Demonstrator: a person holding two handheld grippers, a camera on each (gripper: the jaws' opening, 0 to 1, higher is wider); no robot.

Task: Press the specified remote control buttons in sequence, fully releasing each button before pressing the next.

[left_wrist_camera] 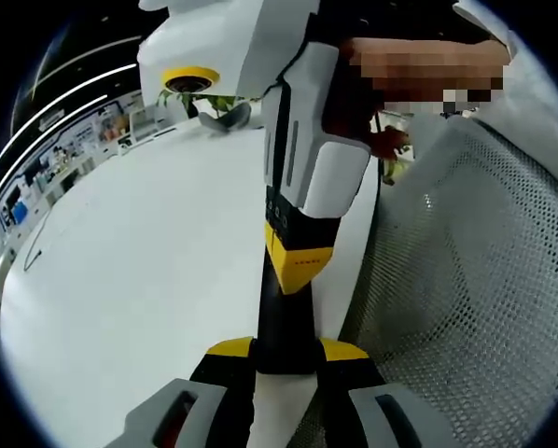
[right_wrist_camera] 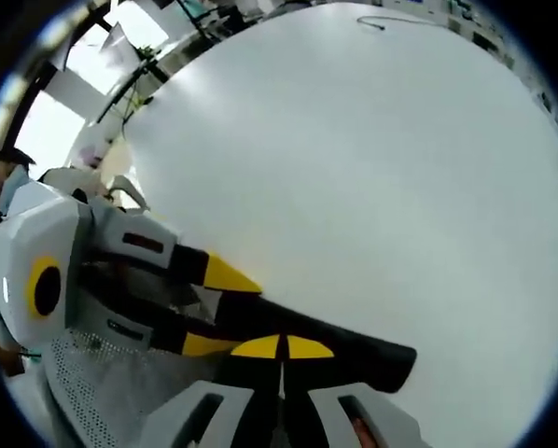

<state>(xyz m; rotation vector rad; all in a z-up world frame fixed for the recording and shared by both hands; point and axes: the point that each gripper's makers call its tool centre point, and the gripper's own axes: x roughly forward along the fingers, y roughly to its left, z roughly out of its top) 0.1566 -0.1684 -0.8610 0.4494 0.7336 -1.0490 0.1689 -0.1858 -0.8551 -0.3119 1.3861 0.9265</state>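
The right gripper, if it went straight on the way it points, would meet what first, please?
Most likely the black remote, lying across just beyond its shut fingers and held by the left gripper; whether they already touch is unclear.

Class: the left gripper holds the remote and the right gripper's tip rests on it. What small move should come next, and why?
Probably lift the right gripper straight off the remote. Its shut jaws touch the remote's face, which the left gripper clamps, and each button must be fully released before the next. The buttons themselves are too dark to make out.
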